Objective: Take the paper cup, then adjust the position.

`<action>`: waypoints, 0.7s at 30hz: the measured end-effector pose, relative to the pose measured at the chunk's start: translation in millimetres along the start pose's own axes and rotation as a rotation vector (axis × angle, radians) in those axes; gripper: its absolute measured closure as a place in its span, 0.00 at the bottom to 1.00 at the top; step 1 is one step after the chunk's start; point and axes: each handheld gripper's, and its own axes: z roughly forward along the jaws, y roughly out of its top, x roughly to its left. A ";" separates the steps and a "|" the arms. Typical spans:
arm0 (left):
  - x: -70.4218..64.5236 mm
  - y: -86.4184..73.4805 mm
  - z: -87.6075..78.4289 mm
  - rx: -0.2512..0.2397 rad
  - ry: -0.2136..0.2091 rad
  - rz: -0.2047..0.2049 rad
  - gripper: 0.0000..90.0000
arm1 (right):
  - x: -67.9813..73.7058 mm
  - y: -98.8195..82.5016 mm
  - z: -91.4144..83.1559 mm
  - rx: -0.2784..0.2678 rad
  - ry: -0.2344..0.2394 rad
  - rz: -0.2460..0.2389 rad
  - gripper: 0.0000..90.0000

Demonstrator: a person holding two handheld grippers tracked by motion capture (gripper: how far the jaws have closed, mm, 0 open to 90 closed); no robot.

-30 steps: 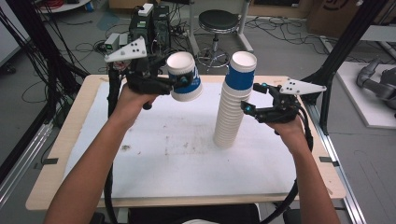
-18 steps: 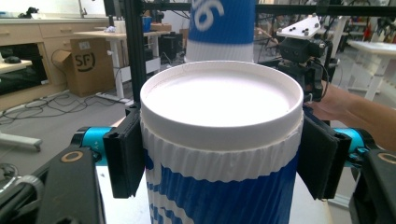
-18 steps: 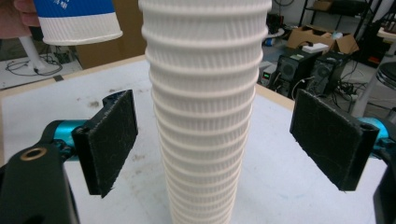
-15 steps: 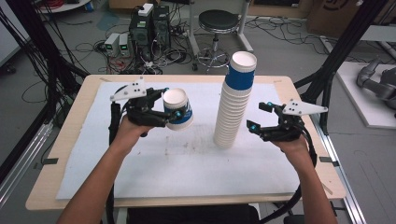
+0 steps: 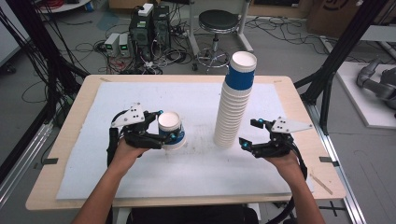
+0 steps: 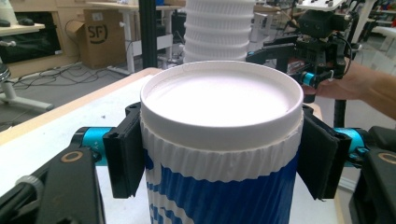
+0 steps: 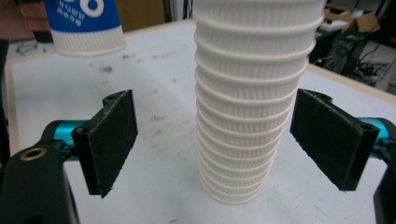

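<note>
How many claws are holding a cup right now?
1. The left claw is shut on the single cup. The right claw stands open beside the tall cup stack, not touching it.

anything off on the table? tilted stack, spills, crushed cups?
Mostly fine. The stack of cups leans slightly, its top offset to the right of its base in the high view. The white mat has dark specks and smudges near the stack's foot. The single cup, upside down in the left gripper, looks undamaged. No spill.
</note>
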 end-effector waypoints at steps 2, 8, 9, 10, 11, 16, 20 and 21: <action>0.7 -4.1 -0.7 0.002 0.015 -0.005 0.31 | 0.4 -0.7 4.7 0.009 0.007 0.002 0.17; -2.1 -8.8 -2.5 0.010 0.029 -0.002 0.31 | 5.9 2.3 14.1 0.014 0.025 -0.011 0.17; -2.2 -8.5 -2.8 0.008 0.028 -0.002 0.31 | 7.5 2.7 14.8 0.016 0.032 -0.013 0.17; -2.3 -8.2 -2.8 0.005 0.030 -0.005 0.31 | 8.8 3.2 15.3 0.018 0.034 -0.012 0.17; -2.4 -7.9 -2.9 0.006 0.033 -0.005 0.31 | 9.5 3.7 15.8 0.017 0.033 -0.012 0.17; -4.7 -8.9 -3.4 0.001 0.037 -0.005 0.30 | 16.1 5.3 19.5 0.018 0.045 -0.011 0.17; -7.2 -11.8 -1.4 0.001 0.030 0.000 0.30 | 22.3 7.2 21.2 0.017 0.058 -0.015 0.17; -7.7 -12.2 -0.3 -0.001 0.028 0.000 0.30 | 23.7 7.7 21.6 0.014 0.063 -0.017 0.17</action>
